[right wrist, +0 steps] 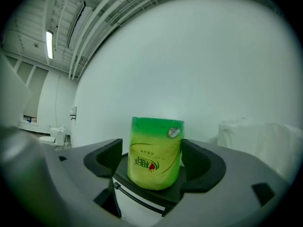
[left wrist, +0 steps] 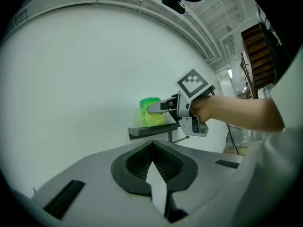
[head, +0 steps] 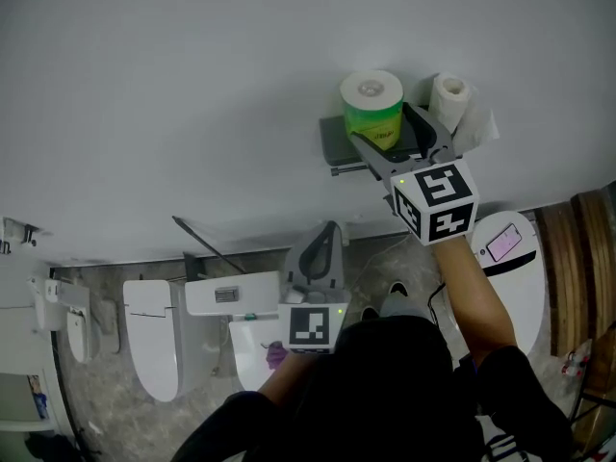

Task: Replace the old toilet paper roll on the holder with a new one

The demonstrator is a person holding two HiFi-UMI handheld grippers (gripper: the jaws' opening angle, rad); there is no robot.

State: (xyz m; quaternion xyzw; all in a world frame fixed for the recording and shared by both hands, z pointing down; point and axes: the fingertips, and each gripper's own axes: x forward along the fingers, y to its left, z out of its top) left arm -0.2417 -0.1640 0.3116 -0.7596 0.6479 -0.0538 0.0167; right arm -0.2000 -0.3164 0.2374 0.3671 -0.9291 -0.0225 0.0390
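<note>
A new roll in green wrap (head: pixel 372 109) stands upright on the grey shelf of the wall holder (head: pixel 333 144). My right gripper (head: pixel 383 123) reaches level to it, one jaw on each side. In the right gripper view the green roll (right wrist: pixel 155 152) stands between the wide jaws of that gripper (right wrist: pixel 154 168) with gaps beside it, so the gripper is open. An old white roll (head: pixel 449 94) with loose paper stands just right of it. My left gripper (head: pixel 330 227) hangs lower, away from the holder, jaws shut with nothing seen between them. From there, the left gripper view shows the right gripper (left wrist: pixel 156 109) at the green roll (left wrist: pixel 147 117).
White wall fills the background. Below the holder stand a white toilet (head: pixel 154 340) and a tank lid (head: pixel 231 295). At the right, another white lid (head: pixel 520 277) carries a phone (head: pixel 503 243). Wooden steps (head: pixel 577 258) run along the right edge.
</note>
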